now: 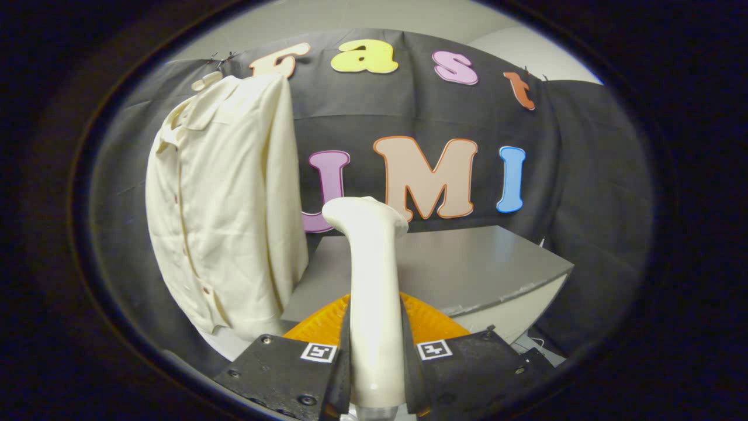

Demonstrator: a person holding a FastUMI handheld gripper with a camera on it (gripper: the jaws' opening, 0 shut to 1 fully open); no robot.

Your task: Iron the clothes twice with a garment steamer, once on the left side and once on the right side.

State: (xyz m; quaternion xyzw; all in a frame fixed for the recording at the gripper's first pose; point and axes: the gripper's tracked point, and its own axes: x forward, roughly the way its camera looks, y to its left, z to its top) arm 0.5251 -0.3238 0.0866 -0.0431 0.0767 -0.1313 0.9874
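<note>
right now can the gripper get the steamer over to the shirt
Probably yes. The gripper has its jaws shut on the steamer, and the hanging shirt is ahead and to the left, with nothing standing between the steamer's head and the fabric.

The gripper (375, 356) has its two fingers (292, 365) closed on the upright handle of the cream-white plastic garment steamer (369, 275), one finger pressing each side of it, the steamer's bent head rising beyond the fingers.
</note>
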